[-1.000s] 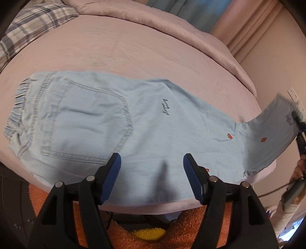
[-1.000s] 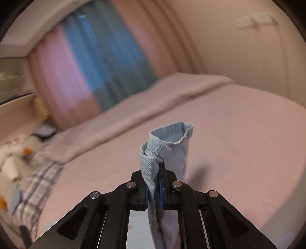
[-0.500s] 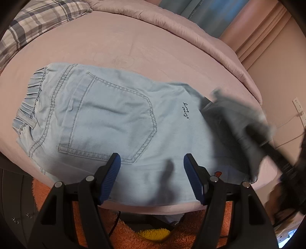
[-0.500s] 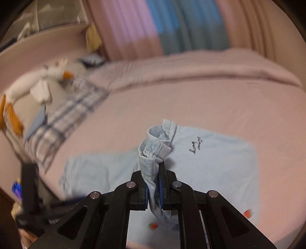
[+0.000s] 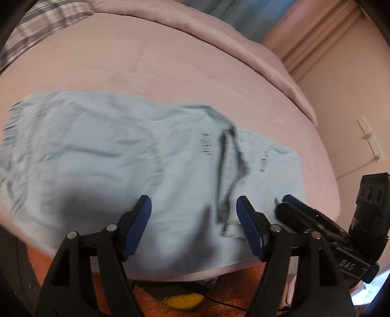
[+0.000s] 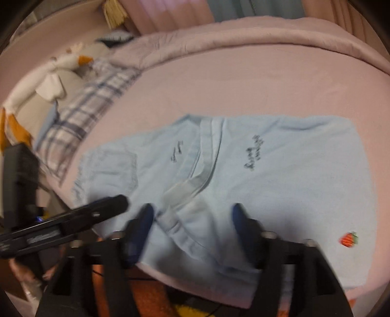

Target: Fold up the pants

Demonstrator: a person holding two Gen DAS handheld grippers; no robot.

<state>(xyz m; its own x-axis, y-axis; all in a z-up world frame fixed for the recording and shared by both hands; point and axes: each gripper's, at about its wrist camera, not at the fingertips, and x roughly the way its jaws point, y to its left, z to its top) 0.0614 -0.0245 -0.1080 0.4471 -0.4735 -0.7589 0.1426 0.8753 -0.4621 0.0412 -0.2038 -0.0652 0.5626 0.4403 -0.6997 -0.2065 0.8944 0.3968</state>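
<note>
The pants (image 5: 136, 165) are light blue denim and they lie flat on the pink bed (image 5: 195, 73), near its front edge. One leg end is folded over the rest of the garment, so the hem (image 6: 207, 151) lies as a pale band across the middle. In the right wrist view a small dark script print (image 6: 254, 152) sits on the folded part, and a second print (image 6: 176, 153) sits on the layer under it. A small red strawberry patch (image 6: 349, 239) shows near the right lower corner of the cloth. In the left wrist view a back pocket (image 5: 102, 151) with curved stitching lies toward the left, but it is blurred.

The left gripper (image 5: 195, 226) hangs over the front edge of the pants with its blue pads well apart, and nothing is between them. The right gripper (image 6: 192, 231) also has its fingers spread apart, above the near end of the folded hem, and it holds no cloth. Each gripper is also visible in the view of the other one, close beside it.

At the far left of the bed lies a plaid pillow (image 6: 90, 102), and next to it a white plush goose (image 6: 48, 80) with orange parts. Pink and blue curtains (image 5: 243, 22) hang behind the bed. An orange rug (image 5: 151, 300) is on the floor below the bed edge.
</note>
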